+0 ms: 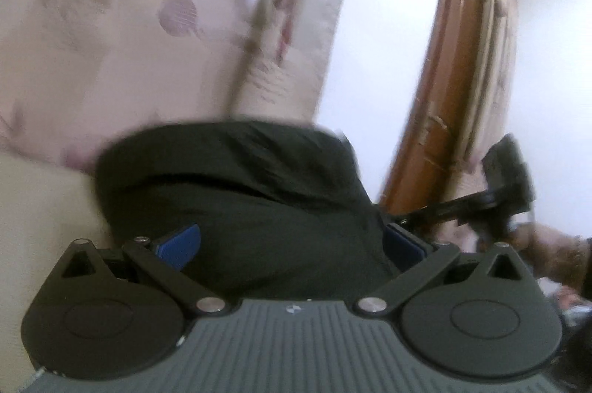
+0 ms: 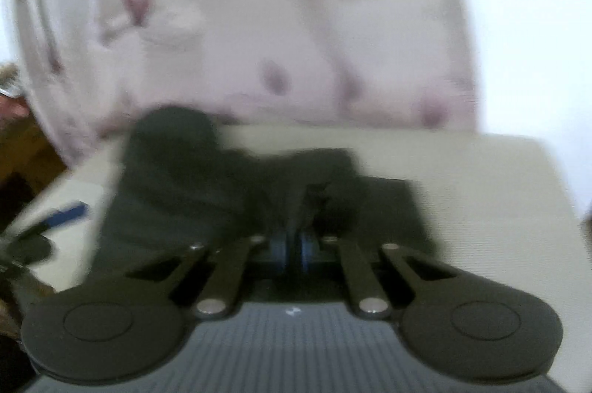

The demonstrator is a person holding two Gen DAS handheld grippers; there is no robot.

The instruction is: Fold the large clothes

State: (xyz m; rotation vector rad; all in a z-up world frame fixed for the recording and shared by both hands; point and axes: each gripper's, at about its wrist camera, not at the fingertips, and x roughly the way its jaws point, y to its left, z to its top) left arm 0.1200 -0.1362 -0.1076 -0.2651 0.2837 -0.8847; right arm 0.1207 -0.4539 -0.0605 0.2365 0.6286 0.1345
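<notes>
The dark garment [image 2: 236,193] lay in a rumpled heap on the pale cream surface [image 2: 481,186], spreading out directly ahead of the right gripper [image 2: 294,250] and a little to the left of its fingers. That gripper's blue pads were pressed nearly together, and a fold of the black cloth appeared to be pinched between them, though blur hid the contact itself. The left gripper [image 1: 292,245] stood with its fingers spread wide, the cloth [image 1: 240,193] bulging between them and past their tips; the pads did not press on it. Beyond both fingertips hung a flowered curtain [image 1: 155,23]. The fabric looked soft, light and limp, so it would likely sag and slide from a single pinch. An edge or corner, gathered thick, seemed the better hold.
</notes>
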